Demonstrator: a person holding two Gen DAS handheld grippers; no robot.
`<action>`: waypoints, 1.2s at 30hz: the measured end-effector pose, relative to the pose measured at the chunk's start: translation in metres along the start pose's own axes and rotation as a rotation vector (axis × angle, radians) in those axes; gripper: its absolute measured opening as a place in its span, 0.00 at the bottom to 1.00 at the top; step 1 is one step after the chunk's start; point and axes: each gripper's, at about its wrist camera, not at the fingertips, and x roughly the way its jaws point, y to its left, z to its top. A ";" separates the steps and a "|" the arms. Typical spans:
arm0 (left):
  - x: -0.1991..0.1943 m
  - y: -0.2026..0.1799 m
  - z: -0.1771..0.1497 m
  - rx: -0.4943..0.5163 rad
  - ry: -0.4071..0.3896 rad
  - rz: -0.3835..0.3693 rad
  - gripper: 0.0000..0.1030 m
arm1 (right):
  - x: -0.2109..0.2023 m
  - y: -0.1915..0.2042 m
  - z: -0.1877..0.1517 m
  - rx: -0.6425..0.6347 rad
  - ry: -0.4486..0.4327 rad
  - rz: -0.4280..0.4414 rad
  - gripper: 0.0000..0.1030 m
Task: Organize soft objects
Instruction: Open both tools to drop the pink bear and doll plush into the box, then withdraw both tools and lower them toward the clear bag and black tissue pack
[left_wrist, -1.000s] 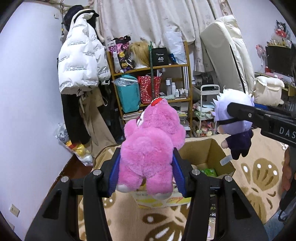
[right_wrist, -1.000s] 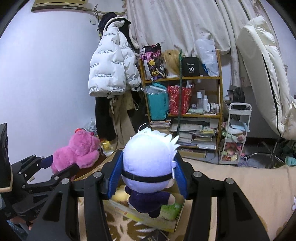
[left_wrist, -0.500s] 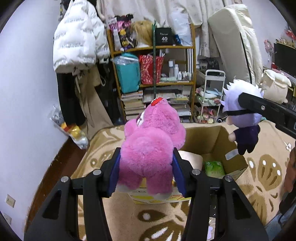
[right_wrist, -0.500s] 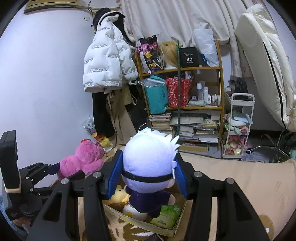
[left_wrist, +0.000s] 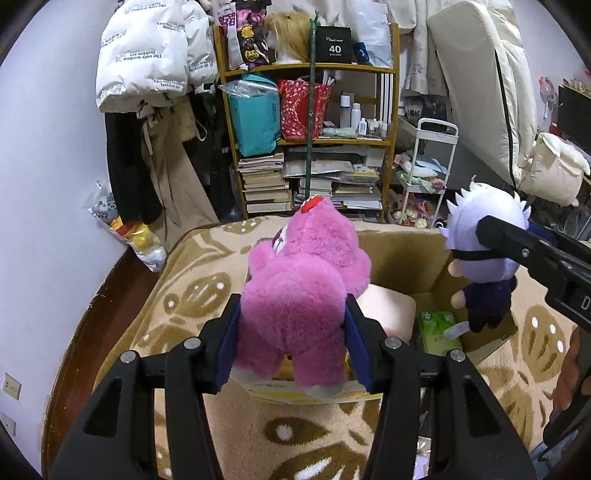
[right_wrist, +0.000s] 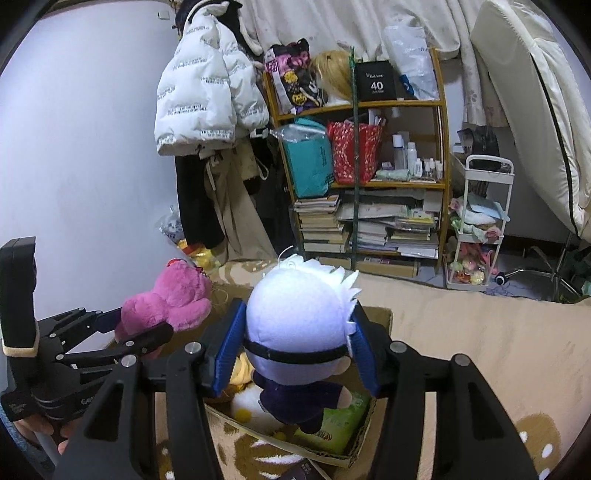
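My left gripper (left_wrist: 293, 343) is shut on a pink plush bear (left_wrist: 303, 295) and holds it over the near edge of an open cardboard box (left_wrist: 402, 254) on the rug. The bear also shows in the right wrist view (right_wrist: 173, 299). My right gripper (right_wrist: 295, 354) is shut on a white-haired plush doll (right_wrist: 301, 325) with a black blindfold, above the box (right_wrist: 382, 317). The doll hangs at the right in the left wrist view (left_wrist: 484, 254). The box holds a pale pink cushion (left_wrist: 391, 314), a green pack (left_wrist: 437, 332) and a yellow and white plush (right_wrist: 245, 402).
A beige patterned rug (left_wrist: 195, 295) lies under the box. A wooden shelf (left_wrist: 314, 140) full of books and bags stands behind, with a white trolley (left_wrist: 424, 177), hanging coats (left_wrist: 147, 74) and a leaning mattress (left_wrist: 480, 85). Dark floor (left_wrist: 96, 321) runs along the left wall.
Both grippers have tilted down and moved closer over the box with their toys still held. More of the box's inside shows now.
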 end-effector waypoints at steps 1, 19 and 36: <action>0.001 -0.001 -0.001 0.008 0.004 -0.001 0.51 | 0.002 0.000 -0.001 -0.002 0.007 0.000 0.57; -0.023 -0.007 -0.014 0.043 -0.015 0.042 0.72 | -0.016 0.004 -0.009 0.021 0.026 0.022 0.75; -0.082 -0.012 -0.038 0.013 -0.009 0.028 0.93 | -0.071 0.025 -0.023 -0.045 0.041 -0.036 1.00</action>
